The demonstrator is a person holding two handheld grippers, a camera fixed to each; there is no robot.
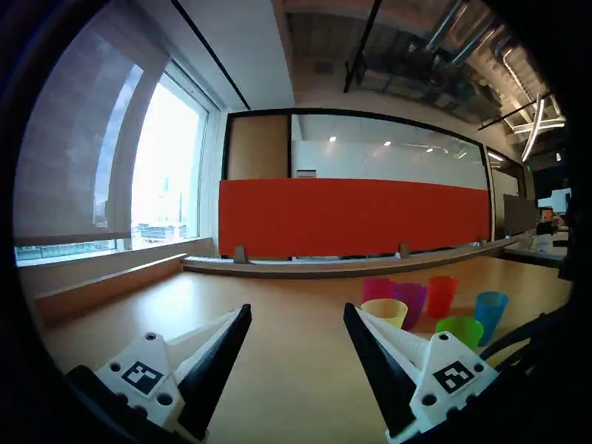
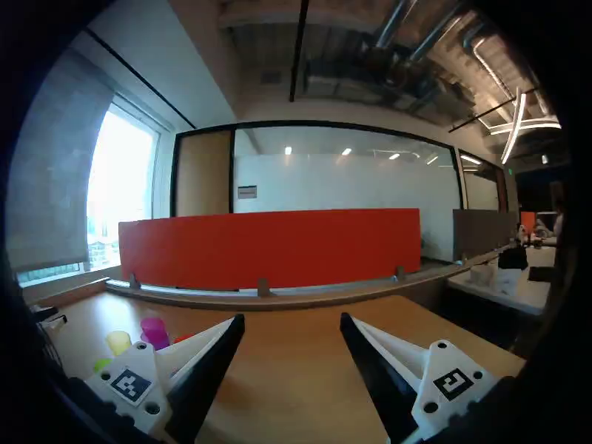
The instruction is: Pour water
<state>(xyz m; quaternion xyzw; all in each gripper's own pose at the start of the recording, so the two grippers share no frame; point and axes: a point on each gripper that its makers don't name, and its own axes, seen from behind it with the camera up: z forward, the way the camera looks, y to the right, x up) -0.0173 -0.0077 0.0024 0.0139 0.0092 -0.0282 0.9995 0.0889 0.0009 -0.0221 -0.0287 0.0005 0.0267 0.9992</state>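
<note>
Left gripper view: red cup (image 1: pixel 442 294), blue cup (image 1: pixel 490 307), green cup (image 1: pixel 459 329) on desk (image 1: pixel 296 355).

Right gripper view: small green plastic cup (image 2: pixel 101 364) and red plastic cup (image 2: pixel 182 338) mostly tucked behind a finger of the right gripper (image 2: pixel 290 320), contents impossible to tell.

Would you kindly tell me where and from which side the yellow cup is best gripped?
Grip the yellow cup across its side wall just below the rim, probably from its near side: it stands upright at the cluster's front, purple cup close behind.
</note>
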